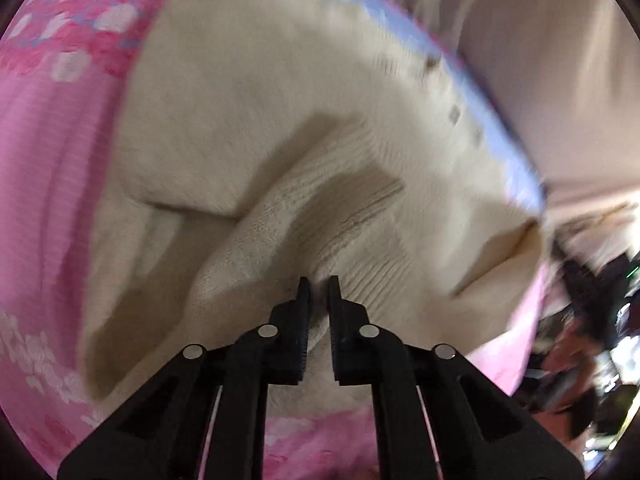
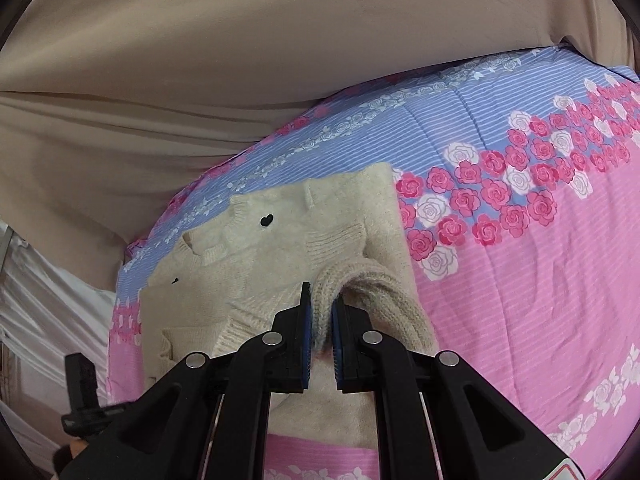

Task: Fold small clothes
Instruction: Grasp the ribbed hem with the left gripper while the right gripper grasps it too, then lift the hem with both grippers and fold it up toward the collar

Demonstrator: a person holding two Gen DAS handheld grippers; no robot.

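A small cream knit sweater (image 2: 280,248) with black heart marks lies on a pink and blue floral bedspread (image 2: 520,240). My right gripper (image 2: 320,300) is shut on a ribbed sleeve cuff (image 2: 360,280) of the sweater. In the blurred left wrist view the sweater (image 1: 260,140) fills the middle. My left gripper (image 1: 319,284) is shut on a fold of its knit fabric (image 1: 280,216), held just above the bedspread (image 1: 48,160).
A beige curtain (image 2: 240,40) hangs behind the bed, also in the left wrist view (image 1: 540,60). A white sheet (image 2: 48,300) is at the left. The other black gripper (image 2: 84,392) shows at lower left. Dark clutter (image 1: 592,340) lies beyond the bed edge.
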